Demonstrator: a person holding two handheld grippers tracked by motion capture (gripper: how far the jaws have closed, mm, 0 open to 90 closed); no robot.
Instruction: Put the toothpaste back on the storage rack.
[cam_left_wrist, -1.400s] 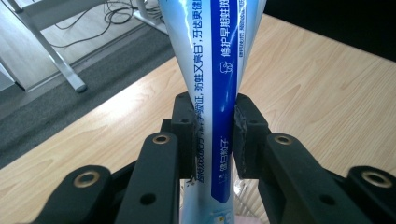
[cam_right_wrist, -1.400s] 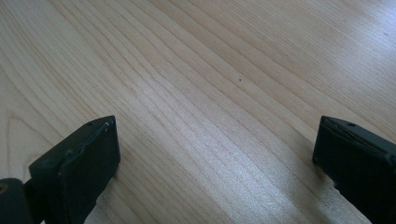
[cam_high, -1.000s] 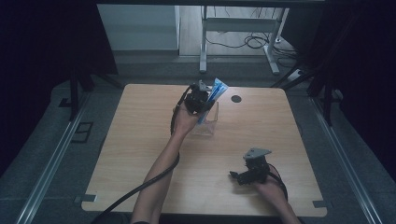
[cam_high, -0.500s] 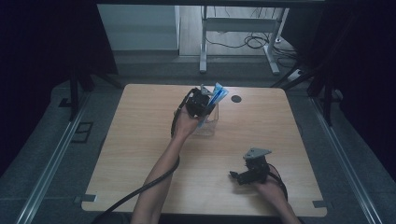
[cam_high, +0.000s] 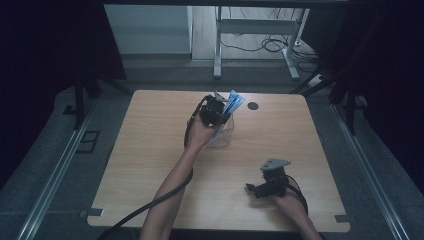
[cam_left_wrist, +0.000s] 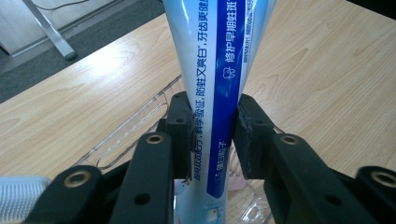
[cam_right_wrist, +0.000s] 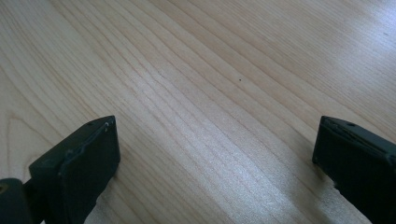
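A blue and white toothpaste tube (cam_high: 232, 105) (cam_left_wrist: 219, 70) stands upright between the jaws of my left gripper (cam_high: 220, 112) (cam_left_wrist: 215, 123), over a clear plastic container (cam_high: 220, 136) (cam_left_wrist: 135, 128) near the table's far middle. The black pads (cam_left_wrist: 181, 126) still touch the tube on both sides, though the jaws have just been opening a little. The tube's lower end reaches down into the container. My right gripper (cam_high: 252, 189) (cam_right_wrist: 215, 140) rests low over bare wood near the front right. Its jaws stand wide open with nothing between them.
The light wooden table (cam_high: 150, 150) has a small black round hole (cam_high: 253, 105) at the far side, right of the container. A white ribbed object (cam_left_wrist: 21, 191) shows at the left gripper view's bottom left corner. A cable (cam_high: 150, 205) trails beside the left forearm.
Both hands have kept their places. The tube remains between the left jaws over the container.
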